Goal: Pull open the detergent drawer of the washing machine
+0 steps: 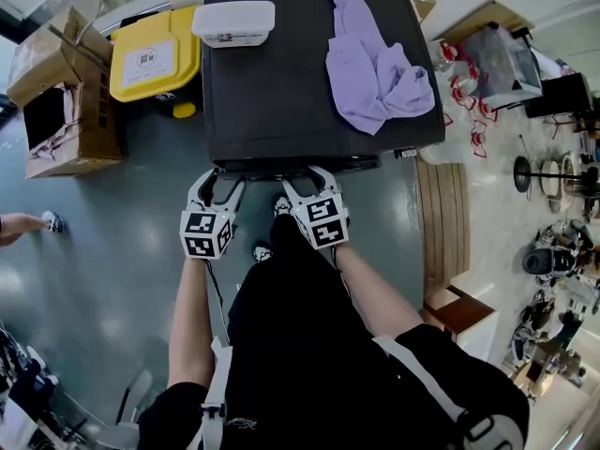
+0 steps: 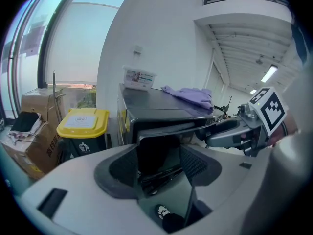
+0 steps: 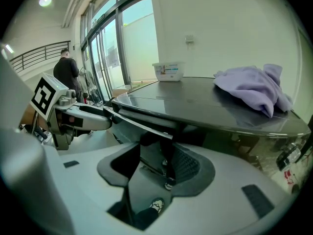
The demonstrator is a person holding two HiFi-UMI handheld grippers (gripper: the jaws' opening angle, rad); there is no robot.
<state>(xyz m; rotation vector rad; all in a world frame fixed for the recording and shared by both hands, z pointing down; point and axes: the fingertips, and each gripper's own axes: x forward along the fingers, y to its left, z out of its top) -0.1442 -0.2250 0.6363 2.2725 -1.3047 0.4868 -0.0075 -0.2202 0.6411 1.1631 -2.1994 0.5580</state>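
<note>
The dark-topped washing machine (image 1: 281, 82) stands in front of me, with both grippers at its front top edge. In the head view my left gripper (image 1: 223, 178) is at the front's left end and my right gripper (image 1: 312, 176) at its middle. In the left gripper view the dark detergent drawer (image 2: 157, 151) juts out and fills the gap between my left gripper's (image 2: 159, 163) pads, which are shut on it. In the right gripper view my right gripper (image 3: 156, 163) stands open just under the machine's front lip (image 3: 142, 124); floor and a shoe show through the gap.
A purple cloth (image 1: 375, 68) and a white lidded box (image 1: 234, 22) lie on the machine's top. A yellow-lidded bin (image 1: 155, 59) and cardboard boxes (image 1: 66, 101) stand to its left. A wooden bench (image 1: 441, 223) is to the right. Another person (image 3: 66, 70) stands far off.
</note>
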